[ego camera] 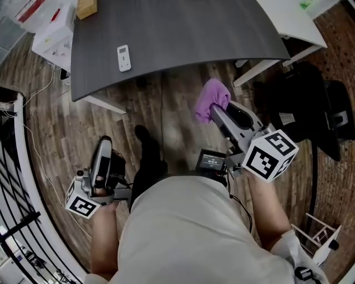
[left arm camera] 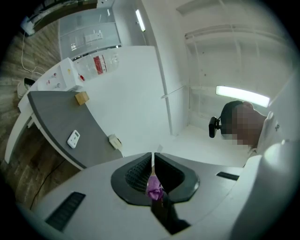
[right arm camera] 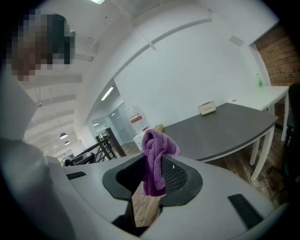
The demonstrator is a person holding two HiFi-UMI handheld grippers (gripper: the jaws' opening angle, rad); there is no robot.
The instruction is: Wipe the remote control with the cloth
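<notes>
**Remote** point(ego camera: 124, 58): white, lying flat near the left end of the grey counter point(ego camera: 183, 33), close to its front edge. Nothing touches it, and both grippers are well apart from it.

**Cloth** point(ego camera: 212, 100): purple, bunched, carried off the counter over the wood floor point(ego camera: 161, 111). In the right gripper view it rises above the jaw tips and hangs below them.

**Right gripper** point(ego camera: 213, 111): jaws pressed onto the cloth, pinching it between the ribbed pads. It points toward the counter's front edge.

**Left gripper** point(ego camera: 104, 145): low at the person's left side, over the floor. In its own view the jaws are pressed together. A small purple patch shows in the slit below them; whether it is caught there or seen beyond cannot be told.

**Other items:**
- Brown box point(ego camera: 86, 8) at the counter's far left corner.
- Small white box point(right arm camera: 206, 108) further along the counter's back.
- White cartons point(ego camera: 55, 36) beside the counter's left end.
- White desk point(ego camera: 294, 22) at the counter's right.
- Black railing point(ego camera: 16, 222) at the far left.
</notes>
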